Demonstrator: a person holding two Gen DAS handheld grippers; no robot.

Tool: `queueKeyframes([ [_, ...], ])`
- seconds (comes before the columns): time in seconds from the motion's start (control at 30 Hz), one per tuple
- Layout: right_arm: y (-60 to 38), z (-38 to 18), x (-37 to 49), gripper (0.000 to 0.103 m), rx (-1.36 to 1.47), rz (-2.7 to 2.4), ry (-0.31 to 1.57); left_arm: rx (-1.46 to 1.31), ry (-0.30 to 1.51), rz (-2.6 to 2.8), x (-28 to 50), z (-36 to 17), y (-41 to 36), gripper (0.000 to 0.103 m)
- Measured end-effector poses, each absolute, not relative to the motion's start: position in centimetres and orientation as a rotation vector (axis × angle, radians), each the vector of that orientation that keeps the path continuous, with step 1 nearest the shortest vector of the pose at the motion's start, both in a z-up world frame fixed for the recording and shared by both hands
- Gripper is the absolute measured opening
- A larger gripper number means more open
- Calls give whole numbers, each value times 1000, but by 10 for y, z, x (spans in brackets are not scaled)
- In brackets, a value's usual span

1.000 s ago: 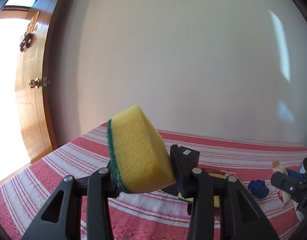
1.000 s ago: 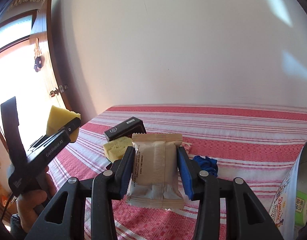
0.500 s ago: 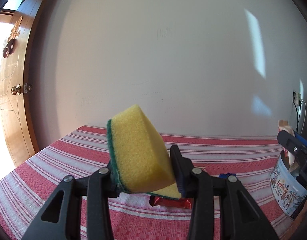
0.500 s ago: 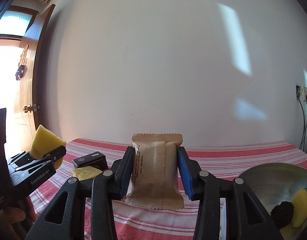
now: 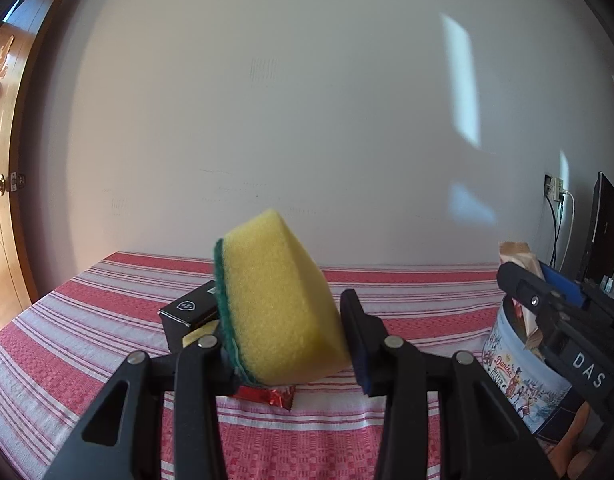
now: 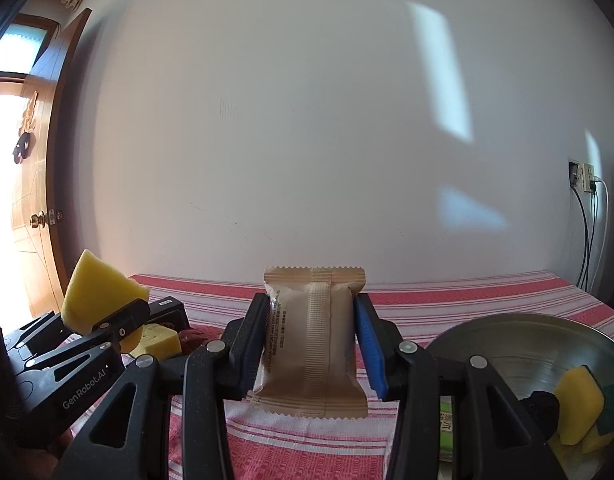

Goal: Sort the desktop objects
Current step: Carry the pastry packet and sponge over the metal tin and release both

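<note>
Red-and-white striped worktop [image 5: 407,308] carrying a round metal tin [image 6: 519,344] at right, left gripper [image 5: 287,336] clamped on a yellow sponge [image 5: 275,304] raised above the cloth, right gripper [image 6: 315,344] pinching an upright beige snack packet [image 6: 315,340] beside the tin.

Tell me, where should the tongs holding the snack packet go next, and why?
Probably a little to the right, over the round tin. The right tongs grip the beige snack packet above the striped cloth, and the open tin beside them already holds a sponge.
</note>
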State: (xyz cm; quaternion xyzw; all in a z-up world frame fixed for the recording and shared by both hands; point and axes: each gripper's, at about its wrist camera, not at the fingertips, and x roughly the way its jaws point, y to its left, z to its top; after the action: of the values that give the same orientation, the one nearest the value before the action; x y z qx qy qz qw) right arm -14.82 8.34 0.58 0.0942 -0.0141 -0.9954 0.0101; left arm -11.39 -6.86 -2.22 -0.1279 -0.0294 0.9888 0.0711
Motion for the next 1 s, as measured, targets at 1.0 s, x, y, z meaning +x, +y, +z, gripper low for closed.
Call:
queueKeyframes([
  [1.0,215,18,-83,46,492,-3256,-304,-315,-48,2598,-56,-4,82,41],
])
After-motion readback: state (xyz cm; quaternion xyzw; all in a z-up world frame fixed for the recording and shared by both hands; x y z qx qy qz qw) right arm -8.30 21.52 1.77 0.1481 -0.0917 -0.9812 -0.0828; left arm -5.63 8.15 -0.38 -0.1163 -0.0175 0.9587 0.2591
